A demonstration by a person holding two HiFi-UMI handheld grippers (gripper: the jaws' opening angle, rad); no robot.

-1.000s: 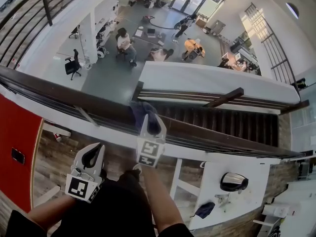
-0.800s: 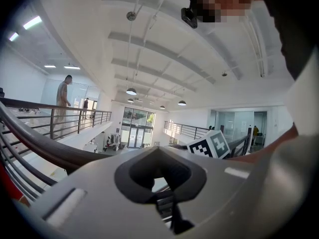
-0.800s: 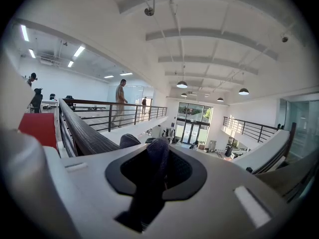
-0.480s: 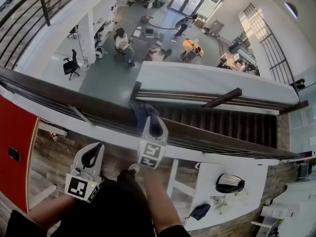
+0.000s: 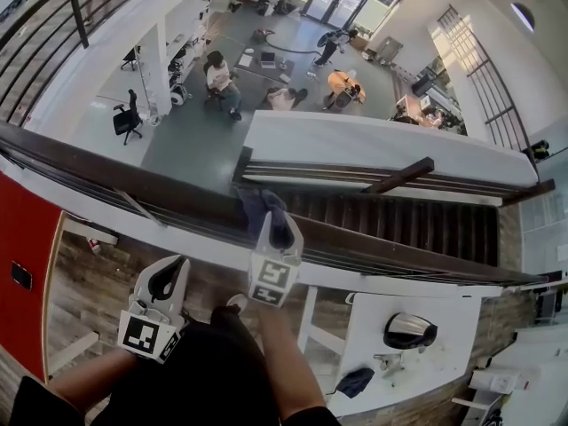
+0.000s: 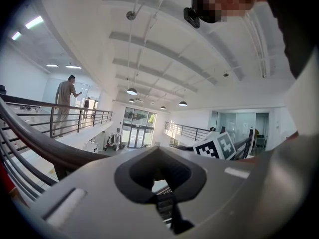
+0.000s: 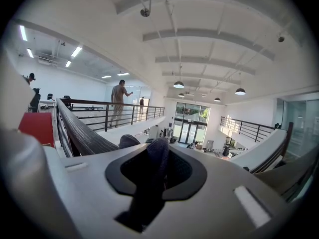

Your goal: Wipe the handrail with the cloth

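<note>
Barely shifted: right gripper (image 5: 275,224) pinches cloth (image 5: 253,200) on rail (image 5: 133,193), left gripper (image 5: 166,284) shut empty, and a slack pinch could drop cloth overboard.

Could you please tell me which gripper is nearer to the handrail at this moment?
Right. The right gripper holds the cloth on the handrail; the left gripper sits short of the rail, on the person's side, holding nothing.
</note>
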